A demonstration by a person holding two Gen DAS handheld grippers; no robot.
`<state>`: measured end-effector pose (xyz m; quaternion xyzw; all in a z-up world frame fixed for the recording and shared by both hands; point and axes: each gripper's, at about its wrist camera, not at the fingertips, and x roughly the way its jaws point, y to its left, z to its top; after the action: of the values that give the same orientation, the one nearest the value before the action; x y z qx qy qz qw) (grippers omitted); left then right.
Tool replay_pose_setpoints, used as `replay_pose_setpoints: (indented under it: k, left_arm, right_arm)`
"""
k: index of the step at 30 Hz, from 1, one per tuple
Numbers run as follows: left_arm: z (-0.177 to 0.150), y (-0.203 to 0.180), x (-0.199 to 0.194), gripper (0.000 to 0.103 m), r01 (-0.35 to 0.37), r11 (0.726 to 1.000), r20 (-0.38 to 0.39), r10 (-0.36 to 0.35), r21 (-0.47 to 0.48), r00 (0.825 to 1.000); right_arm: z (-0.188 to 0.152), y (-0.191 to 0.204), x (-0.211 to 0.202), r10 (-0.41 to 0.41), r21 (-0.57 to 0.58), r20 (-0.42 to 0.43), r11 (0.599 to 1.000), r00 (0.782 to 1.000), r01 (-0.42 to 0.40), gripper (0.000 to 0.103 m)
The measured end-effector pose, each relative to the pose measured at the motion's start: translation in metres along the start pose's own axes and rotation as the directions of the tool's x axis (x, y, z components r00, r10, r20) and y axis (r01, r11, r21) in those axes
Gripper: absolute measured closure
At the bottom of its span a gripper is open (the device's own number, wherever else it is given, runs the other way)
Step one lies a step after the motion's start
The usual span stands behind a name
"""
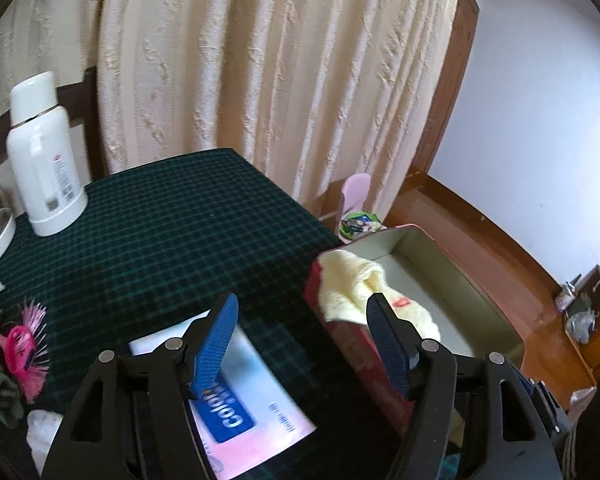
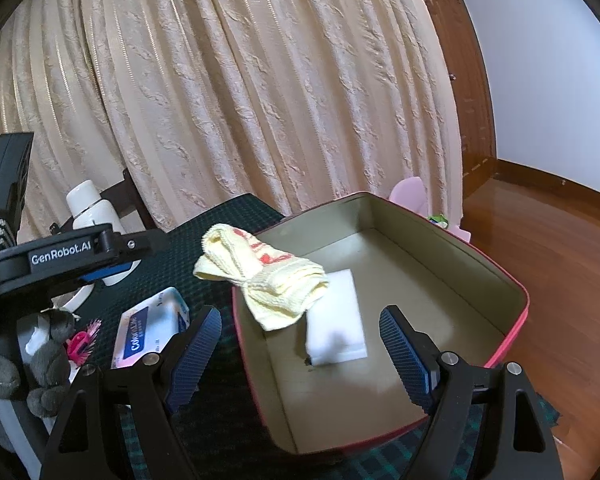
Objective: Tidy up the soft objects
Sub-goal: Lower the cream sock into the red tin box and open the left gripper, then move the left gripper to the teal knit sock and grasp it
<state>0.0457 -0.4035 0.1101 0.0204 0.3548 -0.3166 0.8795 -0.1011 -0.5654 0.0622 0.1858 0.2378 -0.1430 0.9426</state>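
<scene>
On your table (image 2: pixel 228 432): tin box (image 2: pixel 516 292) at the right edge, a towel (image 2: pixel 260 276) draped over its left wall, half inside, and a flat pad (image 2: pixel 336 316) on its floor. Left of the box, your tissue pack (image 2: pixel 148 328); left of that, a hair claw (image 2: pixel 80 344). Thermos (image 1: pixel 44 156) at the far left corner. Curtain (image 2: pixel 260 80) behind the table; child's chair (image 1: pixel 356 208) on the floor beyond the box
</scene>
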Motion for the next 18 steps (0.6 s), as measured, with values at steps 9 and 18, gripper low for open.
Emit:
replay_pose_setpoints:
  k: [9,18]
  left_arm:
    - [-0.009,0.035,-0.019,0.030,-0.064,0.997,0.013,0.065,-0.049,0.998]
    - [-0.021,0.076,-0.044,0.026,-0.140,0.985,0.029,0.144,-0.100,0.989]
  right_arm:
    - [0.002,0.021,-0.006,0.032,-0.015,0.018,0.999,0.999,-0.031,0.014]
    - [-0.001,0.051,-0.008,0.086,-0.045,0.010,0.995,0.996,-0.086,0.011]
